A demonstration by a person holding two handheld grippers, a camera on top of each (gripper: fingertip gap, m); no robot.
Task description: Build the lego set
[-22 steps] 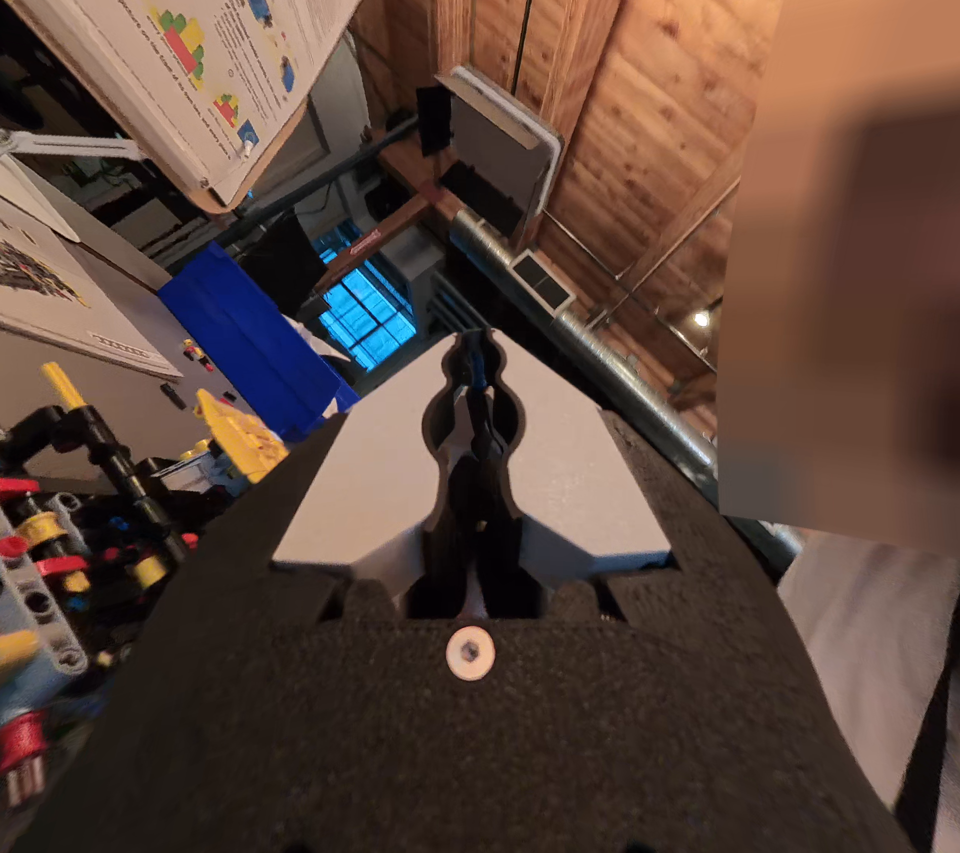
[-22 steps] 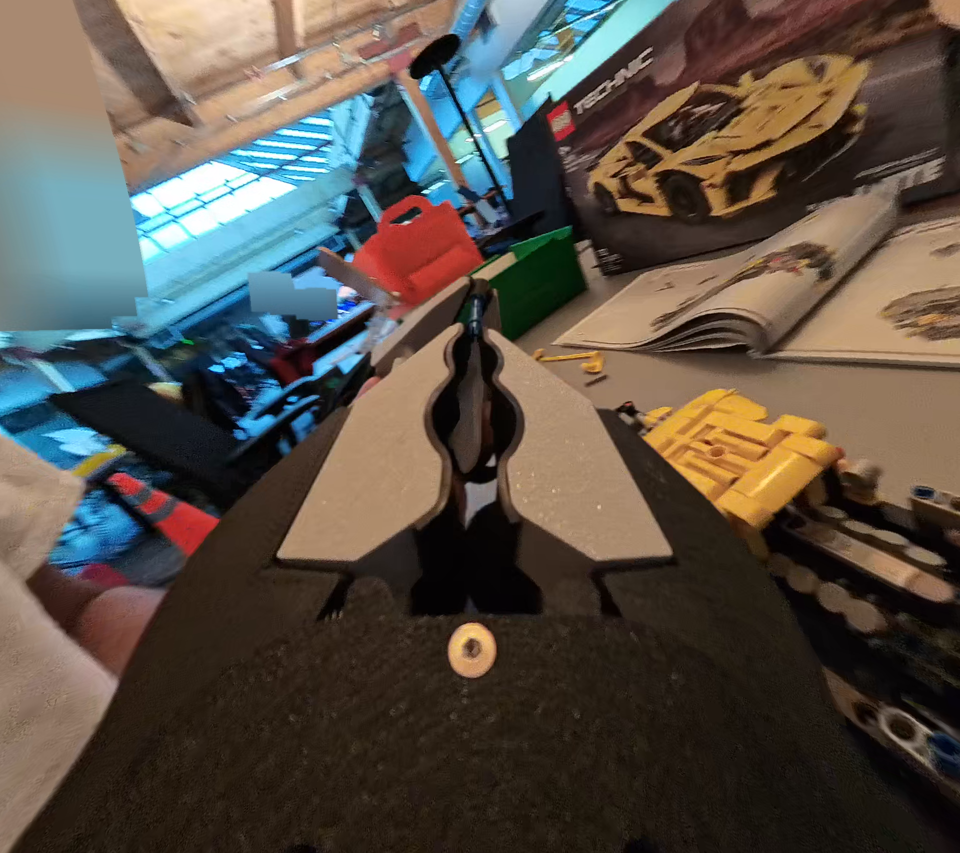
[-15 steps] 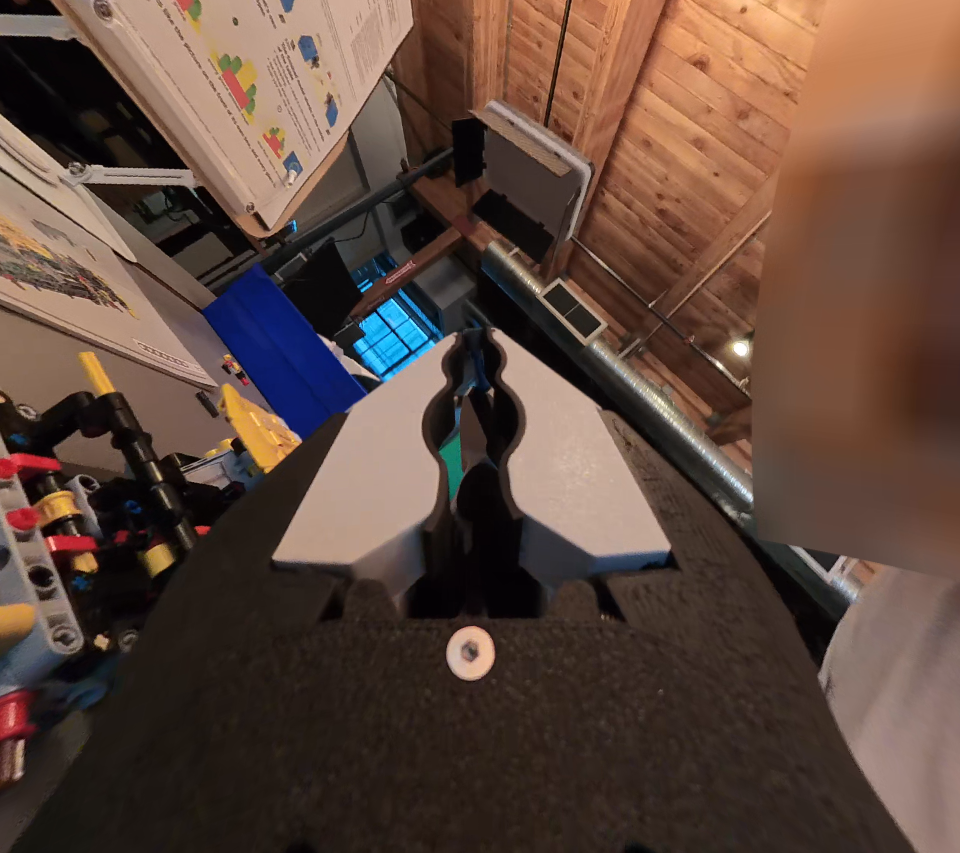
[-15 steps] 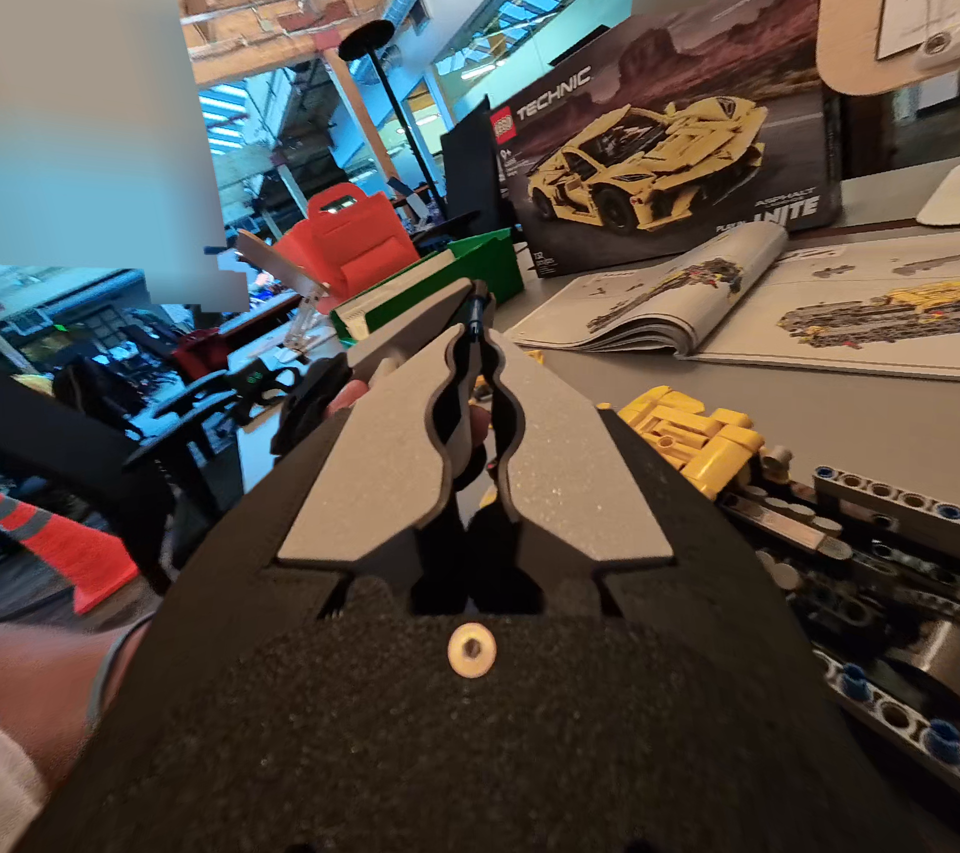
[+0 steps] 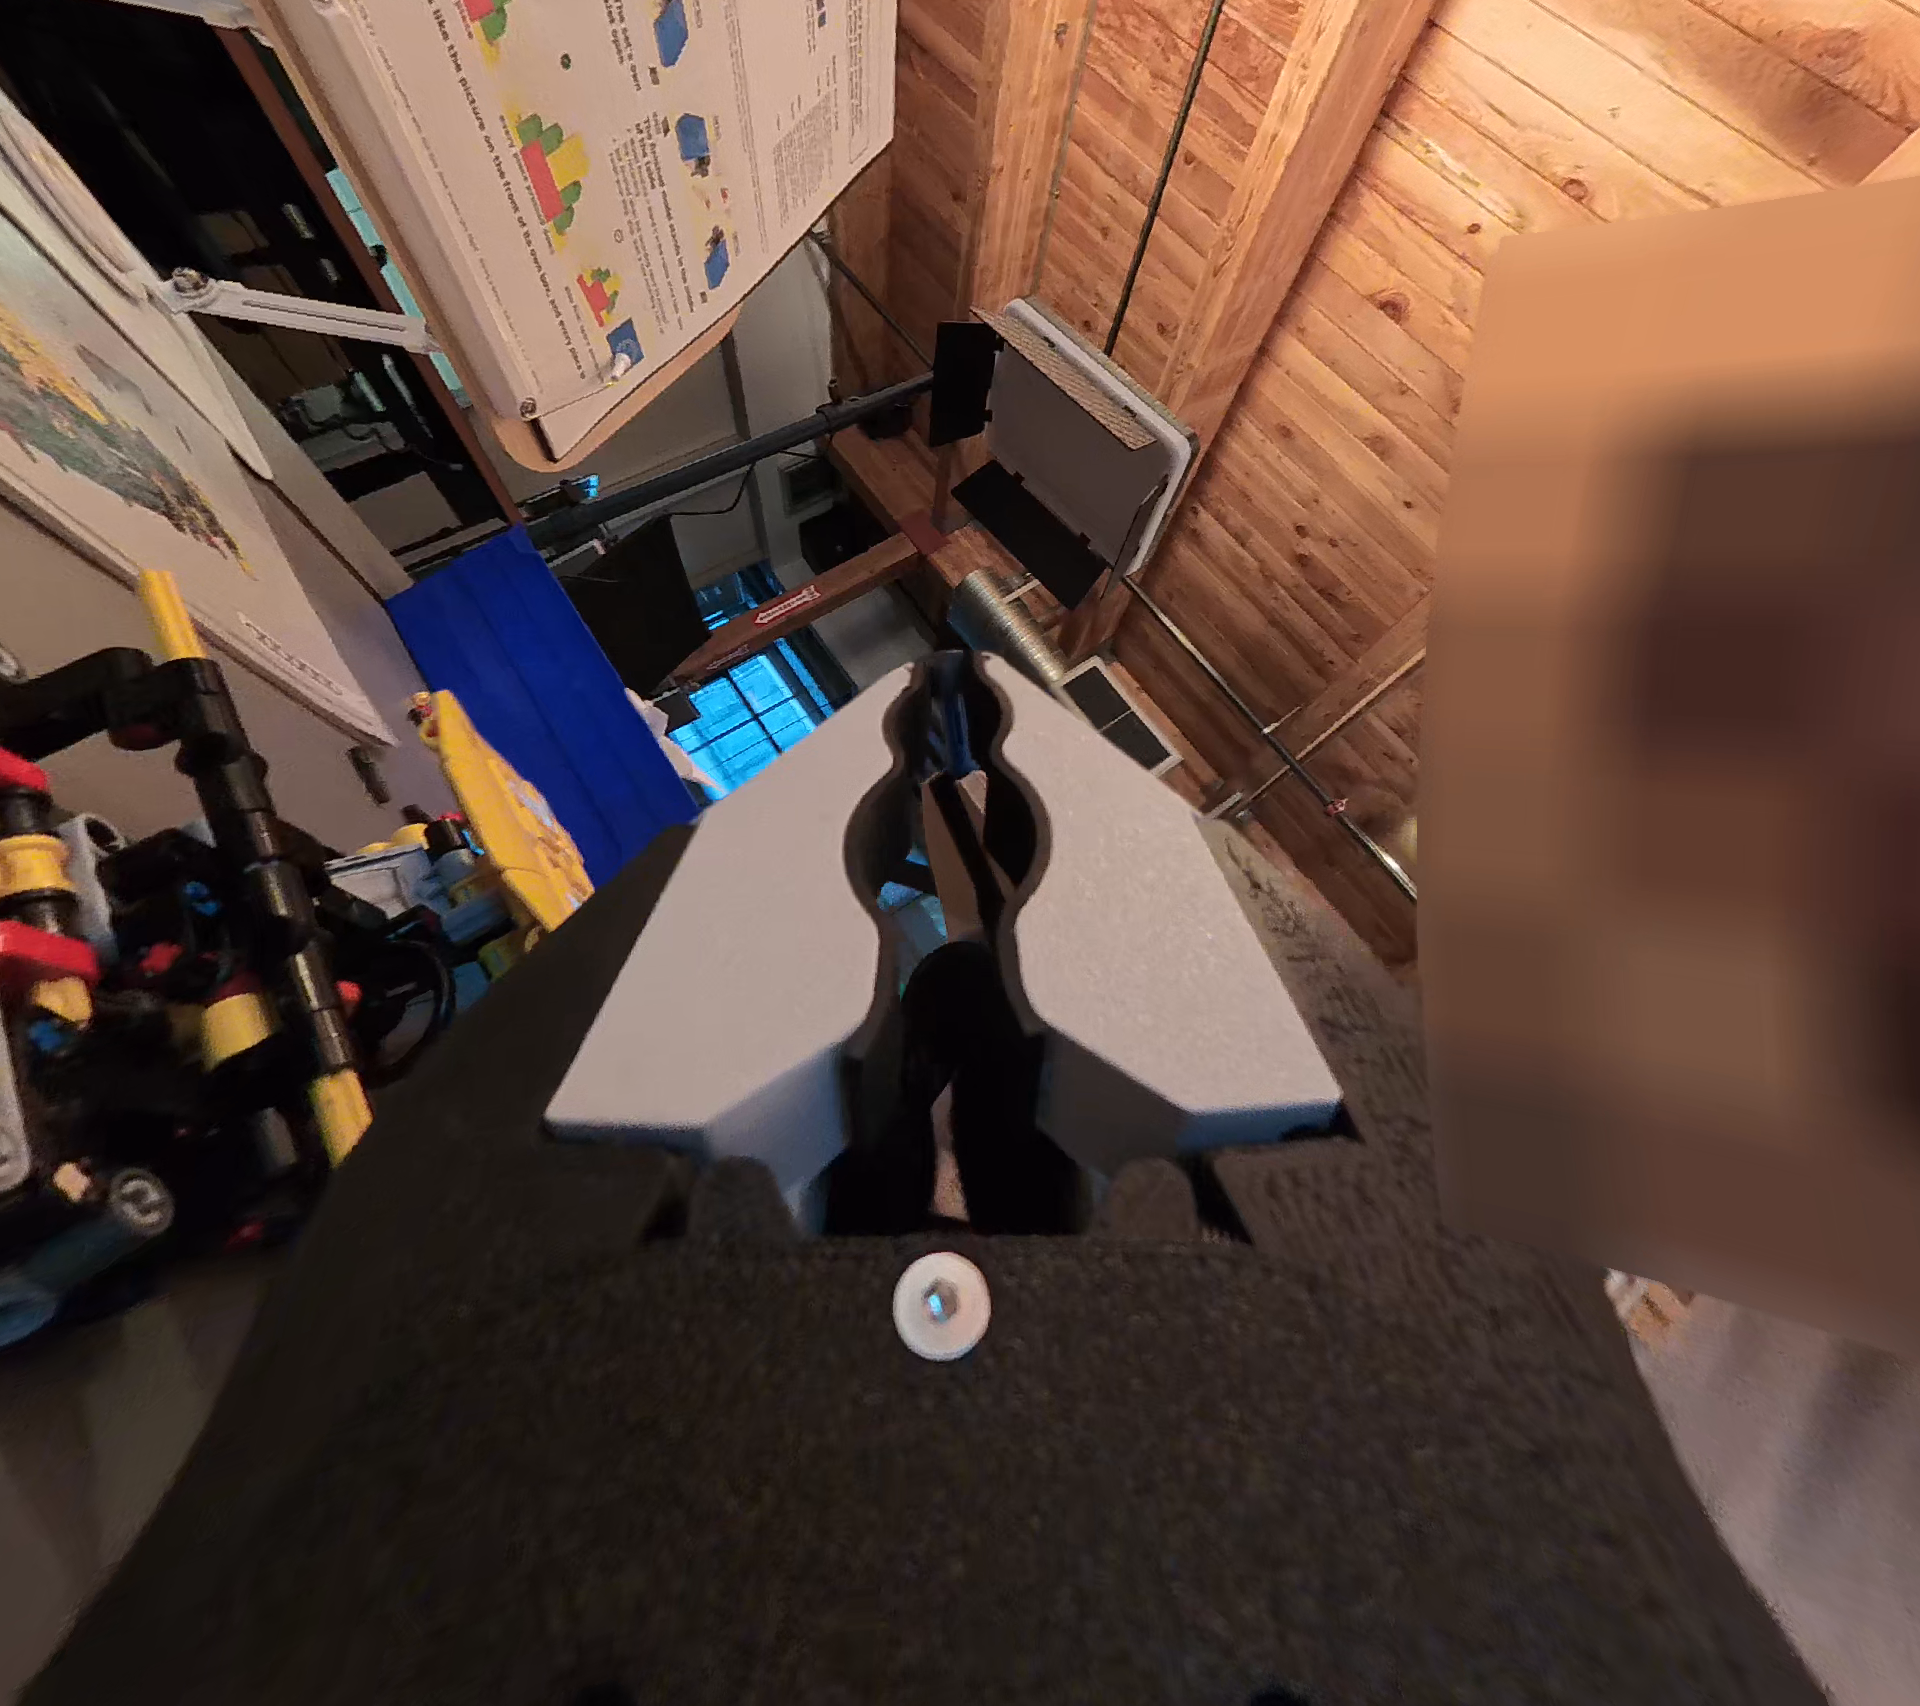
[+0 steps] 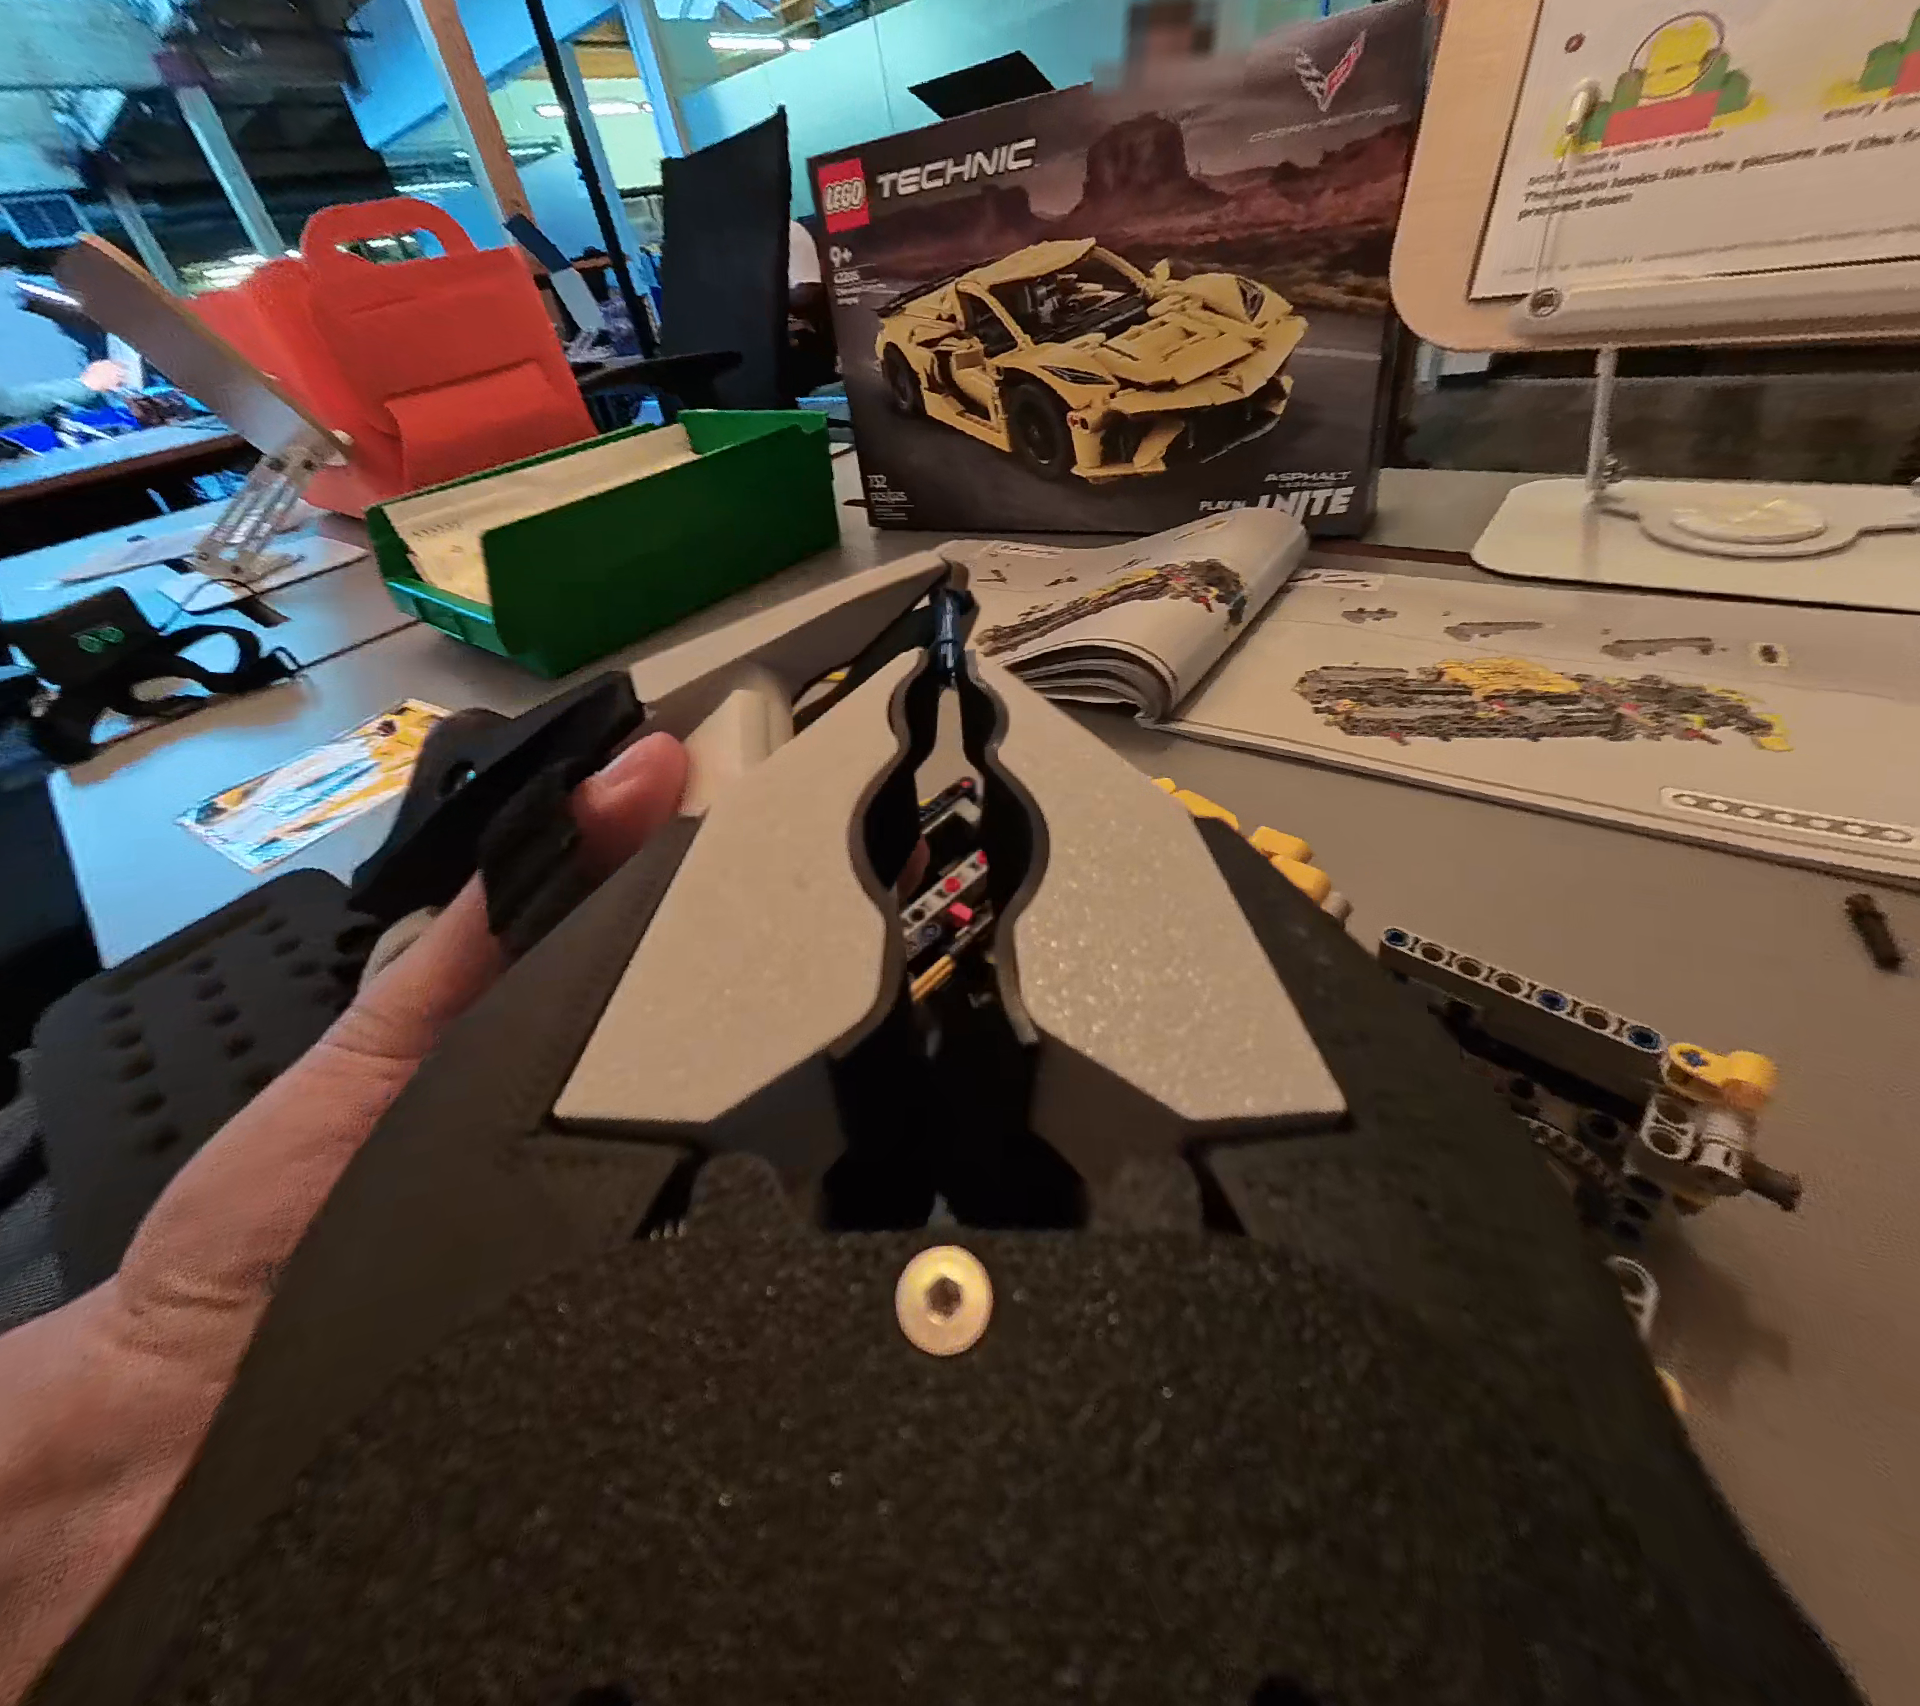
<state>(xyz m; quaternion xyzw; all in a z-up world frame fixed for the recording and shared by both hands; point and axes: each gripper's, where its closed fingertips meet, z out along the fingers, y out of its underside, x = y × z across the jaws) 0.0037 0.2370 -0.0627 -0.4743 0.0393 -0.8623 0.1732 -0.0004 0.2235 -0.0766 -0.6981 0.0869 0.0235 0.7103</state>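
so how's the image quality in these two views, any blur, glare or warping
Left wrist view: warm, dim light on the wooden wall; the lego model at the left edge is smeared, straight beams bow from the wide-angle lens, and the tool is sharp. Right wrist view: brighter and cooler, the set box crisp, the instruction board and beam assembly soft toward the right edge.

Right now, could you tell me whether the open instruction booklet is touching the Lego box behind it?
Apart. The right wrist view shows a strip of bare table between the open instruction booklet and the base of the Lego box.
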